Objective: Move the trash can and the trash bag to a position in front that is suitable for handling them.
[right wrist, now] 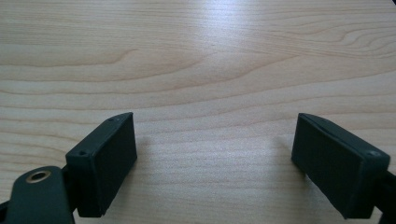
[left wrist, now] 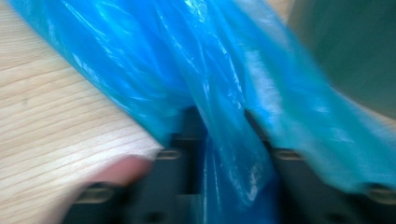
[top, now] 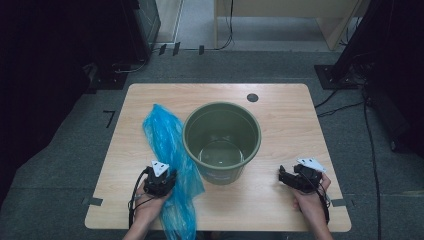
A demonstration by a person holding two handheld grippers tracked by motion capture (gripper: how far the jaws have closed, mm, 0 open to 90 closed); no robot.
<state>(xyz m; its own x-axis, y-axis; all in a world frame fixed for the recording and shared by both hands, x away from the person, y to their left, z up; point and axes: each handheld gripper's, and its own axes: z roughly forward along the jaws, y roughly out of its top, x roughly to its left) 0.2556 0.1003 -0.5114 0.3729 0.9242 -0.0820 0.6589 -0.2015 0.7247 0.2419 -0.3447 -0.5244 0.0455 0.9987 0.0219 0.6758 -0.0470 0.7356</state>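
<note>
The blue plastic bag [top: 167, 160] lay flat on the worktop [top: 280, 120] as a long, crumpled strip. Its long axis ran from the far left of the green bucket [top: 221, 141] toward the person, ending past the near edge of the worktop. The bucket stood upright and empty at the centre of the worktop, with the bag just beside its left wall and touching it low down.

The left hand-held gripper [top: 161, 181] was positioned at the near third of the strip, on the strip's left margin. In the left gripper view, the bag [left wrist: 224, 93] was gathered into a fold that passed between the two black jaws, which were drawn in on it from both sides. The left hand-held gripper was therefore judged to be clenched on the bag film.

The right hand-held gripper [top: 296, 176] rested on the worktop to the right of the bucket, well apart from the bag. In the right gripper view, the right hand-held gripper [right wrist: 215, 158] stood released, with bare wood between its pads [right wrist: 112, 154].

The bucket lay between the right hand-held gripper and the bag, so the left hand was by far the nearer. The bucket mouth lay forward and to the right of the left grasp. Any lift would probably trail most of the strip behind, since the grasp was well off the bag's middle.
</note>
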